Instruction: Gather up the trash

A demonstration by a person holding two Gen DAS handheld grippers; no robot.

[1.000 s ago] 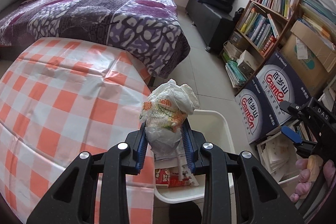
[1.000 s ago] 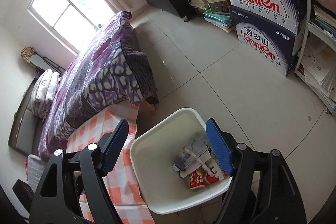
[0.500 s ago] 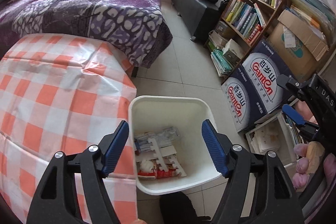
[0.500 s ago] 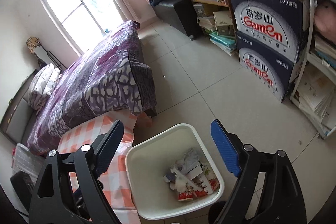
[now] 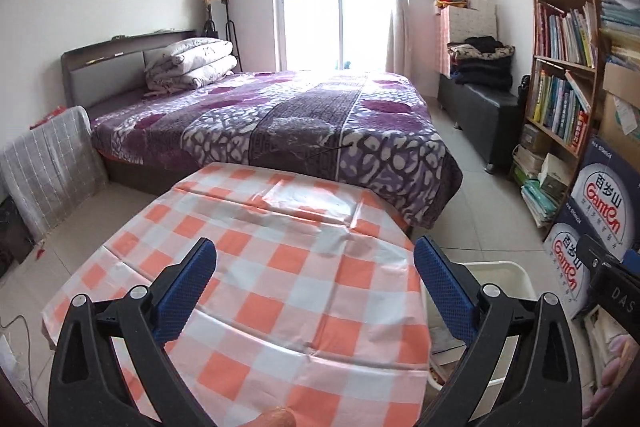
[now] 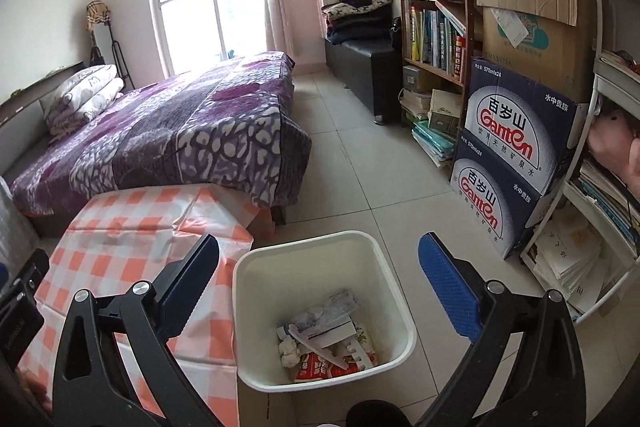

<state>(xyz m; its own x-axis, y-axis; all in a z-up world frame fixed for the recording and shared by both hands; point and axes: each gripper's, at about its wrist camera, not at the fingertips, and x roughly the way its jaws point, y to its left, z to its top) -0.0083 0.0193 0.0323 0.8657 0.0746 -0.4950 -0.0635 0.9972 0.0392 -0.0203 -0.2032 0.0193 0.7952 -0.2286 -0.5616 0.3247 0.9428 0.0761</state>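
A white trash bin (image 6: 248, 307) stands on the floor beside the table; its rim also shows in the left wrist view (image 5: 520, 275). Inside lie several pieces of trash (image 6: 328, 343): crumpled wrappers, a white wad and red packets. My right gripper (image 6: 318, 287) is open and empty, above the bin. My left gripper (image 5: 314, 287) is open and empty, above the orange-and-white checked tablecloth (image 5: 280, 267), left of the bin. No trash shows on the tablecloth.
A purple bed (image 5: 280, 119) stands beyond the table. A bookshelf (image 6: 436, 7) and stacked blue water boxes (image 6: 512, 163) line the right wall. A black bench with folded clothes (image 6: 360, 39) sits by the window. Tiled floor (image 6: 360, 167) lies between bed and shelves.
My left gripper opened and dropped the crumpled bag into the bin, then swung left and up over the table. My right gripper stayed open and lifted slightly above the bin.
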